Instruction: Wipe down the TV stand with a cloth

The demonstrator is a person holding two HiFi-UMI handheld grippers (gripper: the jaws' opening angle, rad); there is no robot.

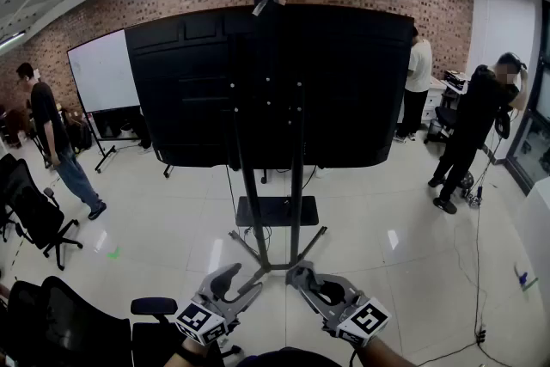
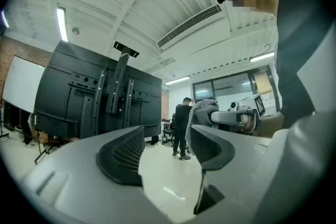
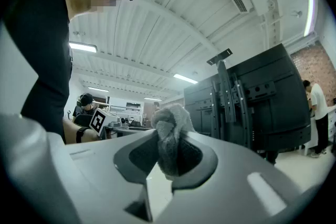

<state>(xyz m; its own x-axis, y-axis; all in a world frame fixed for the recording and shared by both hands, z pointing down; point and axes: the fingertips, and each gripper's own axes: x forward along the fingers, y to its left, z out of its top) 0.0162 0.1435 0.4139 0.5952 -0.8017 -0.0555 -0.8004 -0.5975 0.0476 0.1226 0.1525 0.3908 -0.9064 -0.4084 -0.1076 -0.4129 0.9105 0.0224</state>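
Note:
The TV stand [image 1: 267, 185] is a tall black post on a splayed floor base [image 1: 275, 255], and it carries a big black screen [image 1: 275, 82] whose back faces me. Both grippers are low in the head view, just short of the base. My left gripper [image 1: 241, 281] is open and its jaws [image 2: 167, 136] hold nothing. My right gripper [image 1: 299, 275] is shut on a bunched grey cloth [image 3: 170, 134], which sticks up between its pads [image 3: 169, 147]. The left gripper view shows that cloth [image 2: 207, 110] off to the right. The screen [image 3: 262, 105] stands to the right in the right gripper view.
A whiteboard on wheels [image 1: 103, 73] stands at the back left, with a person [image 1: 51, 142] walking near it. Two people [image 1: 473, 125] are by desks at the right. Black office chairs [image 1: 34, 219] sit at the left and near left [image 1: 77, 322]. A cable [image 1: 478, 271] runs across the floor.

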